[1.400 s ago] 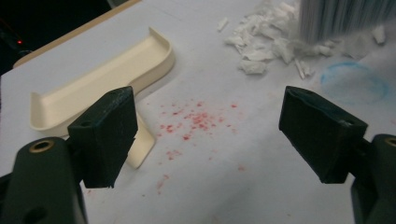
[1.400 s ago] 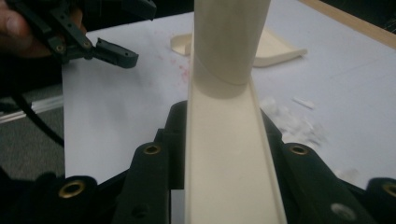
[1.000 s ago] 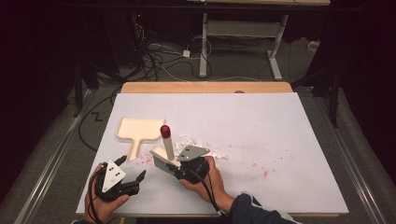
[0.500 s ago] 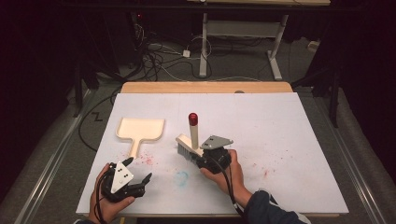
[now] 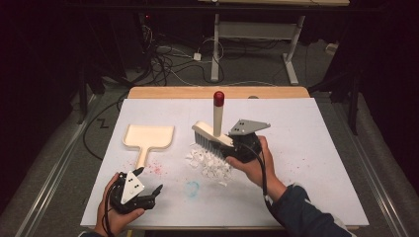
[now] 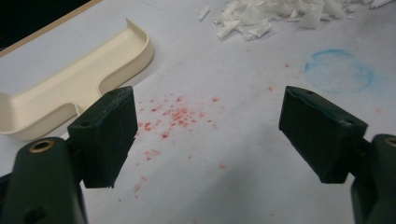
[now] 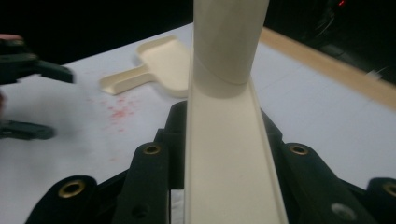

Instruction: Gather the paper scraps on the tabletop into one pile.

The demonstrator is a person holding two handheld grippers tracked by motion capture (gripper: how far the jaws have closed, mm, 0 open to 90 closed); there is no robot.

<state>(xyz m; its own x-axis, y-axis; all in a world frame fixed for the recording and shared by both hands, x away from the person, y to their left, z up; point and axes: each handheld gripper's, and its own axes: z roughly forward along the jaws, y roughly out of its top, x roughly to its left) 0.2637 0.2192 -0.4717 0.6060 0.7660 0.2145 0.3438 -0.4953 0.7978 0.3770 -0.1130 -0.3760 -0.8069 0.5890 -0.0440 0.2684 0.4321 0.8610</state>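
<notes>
A cream hand brush (image 5: 212, 134) with an upright handle and red tip is held over the table, its bristles at the far edge of a pile of white paper scraps (image 5: 210, 163). My right gripper (image 5: 236, 144) is shut on the brush's head (image 7: 229, 163). A cream dustpan (image 5: 148, 137) lies flat at the left of the white table (image 5: 316, 148); the same dustpan (image 6: 70, 88) appears in the left gripper view. My left gripper (image 5: 150, 182) stands open near the front left edge, with nothing between its fingers (image 6: 105, 135), over red specks.
Red specks (image 6: 173, 116) and a faint blue ring (image 6: 338, 70) stain the table between the dustpan and the scraps (image 6: 271, 16). A wooden strip (image 5: 217, 92) borders the far edge. Cables and desk legs sit on the dark floor beyond.
My right gripper has carried the brush to the right and farther back, from beside the dustpan to behind the scrap pile. The left gripper has shifted slightly right.
</notes>
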